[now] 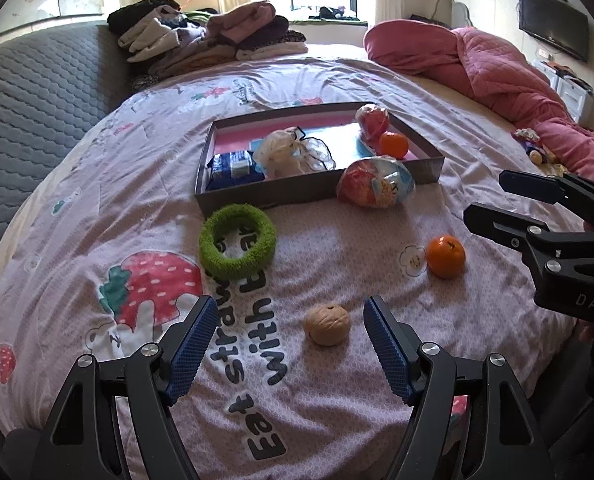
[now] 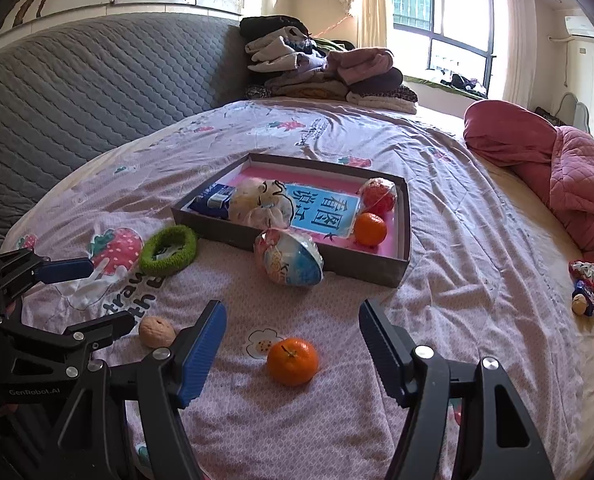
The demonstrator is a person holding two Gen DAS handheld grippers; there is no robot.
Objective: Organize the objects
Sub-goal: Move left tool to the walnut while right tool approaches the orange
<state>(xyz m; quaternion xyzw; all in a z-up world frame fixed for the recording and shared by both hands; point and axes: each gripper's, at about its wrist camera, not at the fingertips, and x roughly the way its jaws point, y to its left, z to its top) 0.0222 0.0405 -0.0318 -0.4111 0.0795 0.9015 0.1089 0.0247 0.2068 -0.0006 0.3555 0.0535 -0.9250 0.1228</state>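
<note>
Both hand-held grippers, left (image 1: 287, 344) and right (image 2: 293, 342), stand open; the orange (image 2: 293, 361) (round, firm) probably rolls, so grip its middle.

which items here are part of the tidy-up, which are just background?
Job:
- box
- walnut, between open left jaws
- mandarin, between open right jaws
- green ring
- wrapped egg

Background:
- folded clothes
- pink quilt
- TV
- snacks by the quilt; could belong, can't tell

Sunlit window (image 2: 441, 12), grey quilted headboard (image 2: 97, 80), strawberry-print bedsheet (image 1: 337, 80), wall-mounted television (image 1: 553, 24)
</note>
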